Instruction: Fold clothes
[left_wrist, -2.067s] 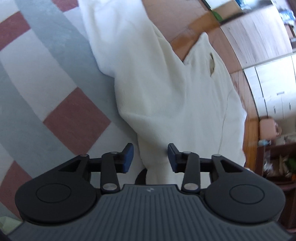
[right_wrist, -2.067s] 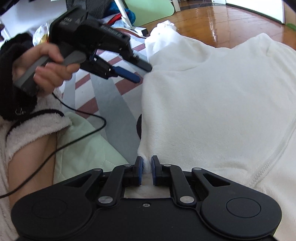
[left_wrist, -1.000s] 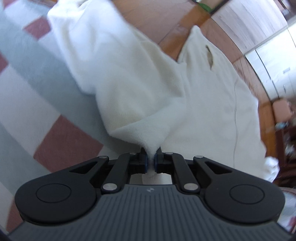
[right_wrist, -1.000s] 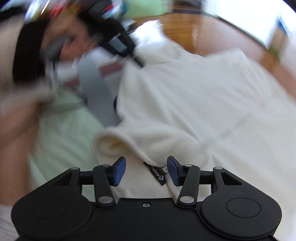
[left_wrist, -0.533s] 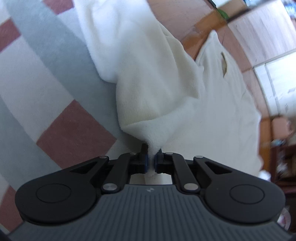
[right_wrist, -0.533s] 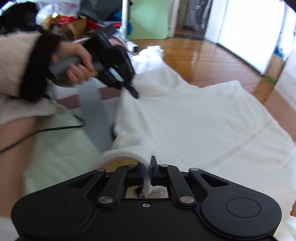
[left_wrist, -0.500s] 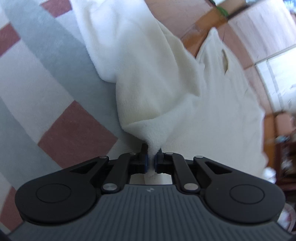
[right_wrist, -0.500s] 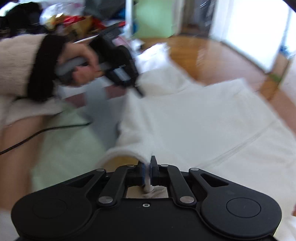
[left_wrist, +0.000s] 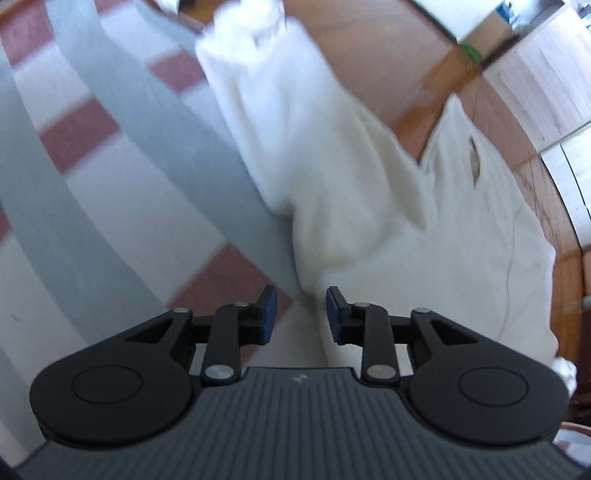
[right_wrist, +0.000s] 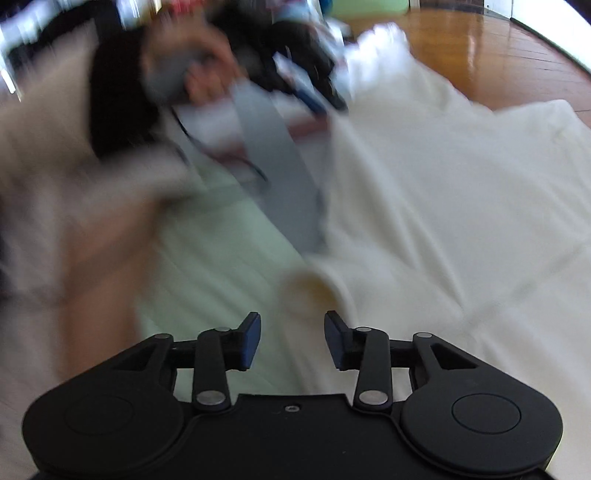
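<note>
Fleece (left_wrist: 388, 229) lies spread on the rug (left_wrist: 110, 192) and floor, both grippers (left_wrist: 299, 315) (right_wrist: 291, 339) opening with nothing between the pads, so you've let go and need a fresh edge next.

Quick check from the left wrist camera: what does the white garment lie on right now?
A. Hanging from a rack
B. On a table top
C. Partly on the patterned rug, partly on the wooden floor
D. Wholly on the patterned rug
C: the white garment spreads from the grey, white and red patterned rug across onto the wooden floor; its far edge lies over the boards.
</note>
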